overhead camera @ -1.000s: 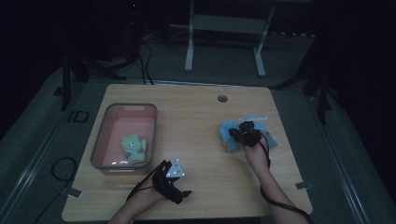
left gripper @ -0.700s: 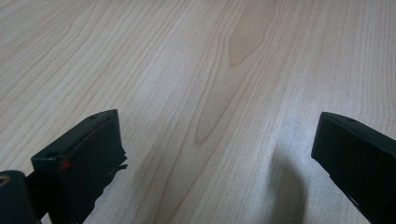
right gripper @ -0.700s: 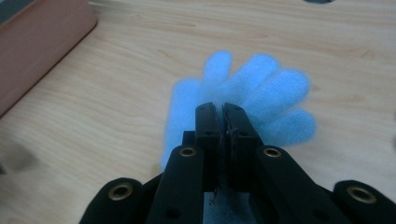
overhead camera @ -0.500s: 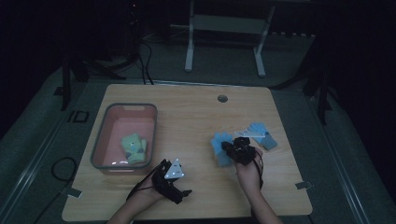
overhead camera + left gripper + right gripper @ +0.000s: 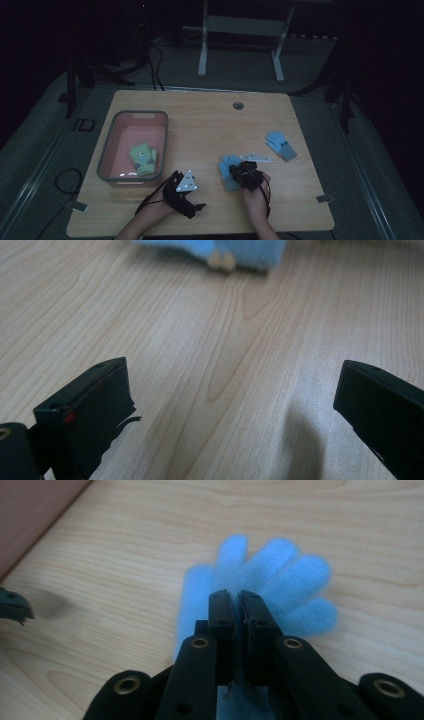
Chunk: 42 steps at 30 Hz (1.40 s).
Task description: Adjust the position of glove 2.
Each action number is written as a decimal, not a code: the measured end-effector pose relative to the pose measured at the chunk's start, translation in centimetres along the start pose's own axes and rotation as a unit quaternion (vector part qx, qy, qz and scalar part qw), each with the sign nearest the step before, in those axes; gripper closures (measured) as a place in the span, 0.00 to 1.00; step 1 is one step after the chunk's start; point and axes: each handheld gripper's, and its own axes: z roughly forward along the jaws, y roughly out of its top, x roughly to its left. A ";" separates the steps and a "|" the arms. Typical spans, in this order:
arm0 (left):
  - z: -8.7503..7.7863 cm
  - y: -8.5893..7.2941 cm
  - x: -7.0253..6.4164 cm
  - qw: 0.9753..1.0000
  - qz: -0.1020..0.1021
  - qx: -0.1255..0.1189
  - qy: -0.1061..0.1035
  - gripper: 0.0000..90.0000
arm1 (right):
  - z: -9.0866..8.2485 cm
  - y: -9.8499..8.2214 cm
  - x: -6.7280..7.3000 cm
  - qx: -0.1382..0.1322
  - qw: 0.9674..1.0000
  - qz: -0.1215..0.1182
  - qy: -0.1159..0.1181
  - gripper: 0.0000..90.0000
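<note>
Fingers of the blue glove (image 5: 260, 585) point away from the right claw (image 5: 243, 172), which pinches its cuff shut near the tabletop's (image 5: 210, 130) front edge; the pink bin (image 5: 131, 145) lies leftward, beyond the open, empty left claw (image 5: 192, 207).

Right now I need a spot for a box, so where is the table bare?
The far strip of the table, beyond the pink bin and around the small round hole, is bare. So is the middle, between the bin and the loose blue glove. The near edge is crowded: left claw, right claw, held blue glove.
</note>
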 end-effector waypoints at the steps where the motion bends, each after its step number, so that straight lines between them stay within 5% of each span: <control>1: 0.0 0.0 0.0 1.000 -0.001 -0.001 0.000 0.03 | 0.2 -0.1 0.0 0.002 1.000 -0.004 -0.007 0.93; 10: 0.0 -0.1 0.1 1.000 -0.003 -0.001 -0.001 0.03 | 1.3 -1.0 0.3 0.014 0.999 -0.026 -0.018 0.66; 19: 0.0 -0.1 0.1 1.000 -0.004 -0.002 -0.003 0.03 | -0.6 0.3 0.1 -0.003 0.999 -0.047 0.003 0.62; 32: 0.0 -0.2 0.2 1.000 -0.004 0.001 -0.002 0.03 | -2.4 1.1 -6.2 0.003 0.997 -0.081 0.012 0.70; 34: 0.1 -0.2 0.1 1.000 -0.006 0.000 -0.002 0.03 | -2.9 1.4 -8.0 0.003 0.995 -0.097 0.003 0.69; 42: 0.1 -0.2 0.2 1.000 -0.005 0.002 -0.002 0.03 | -3.7 1.6 -11.4 -0.004 0.995 -0.092 -0.024 0.69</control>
